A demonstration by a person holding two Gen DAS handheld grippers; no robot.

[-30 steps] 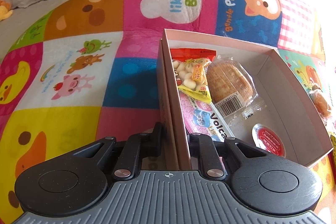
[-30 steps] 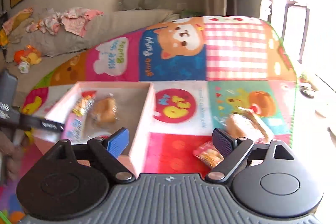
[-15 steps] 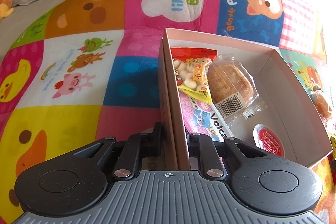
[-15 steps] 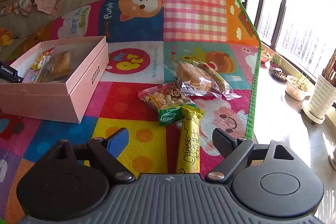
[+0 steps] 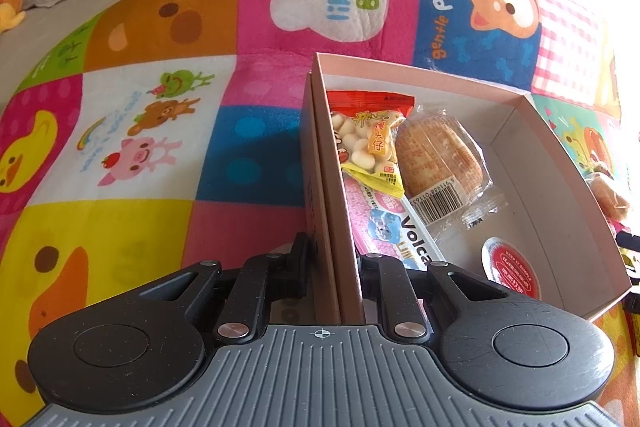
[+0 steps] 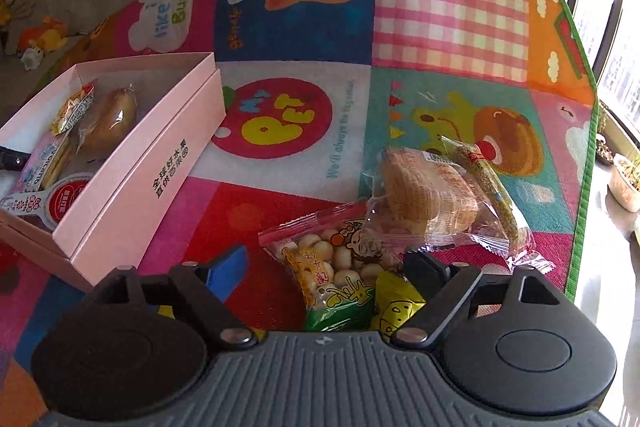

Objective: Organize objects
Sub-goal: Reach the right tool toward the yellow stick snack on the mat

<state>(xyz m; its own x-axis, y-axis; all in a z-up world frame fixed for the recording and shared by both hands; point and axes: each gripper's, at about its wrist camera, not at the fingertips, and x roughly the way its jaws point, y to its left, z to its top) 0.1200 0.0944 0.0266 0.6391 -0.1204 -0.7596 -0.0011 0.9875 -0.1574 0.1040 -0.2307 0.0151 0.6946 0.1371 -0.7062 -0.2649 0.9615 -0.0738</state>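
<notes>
pinching the near wall of the pink box (image 5: 336,227) low in the left wrist view, the left gripper (image 5: 332,259) is nearly shut on the card. in the right wrist view the box sits at the left edge, and the right gripper (image 6: 324,267), bottom centre, is closing with the puff-ball snack bag (image 6: 332,263) between its fingers, not yet pressed. the bag looks light, crinkly and slippery, its contents crushable; the flat sealed edge seems the safest hold. a wrapped bun (image 6: 428,195) lies just right.
</notes>
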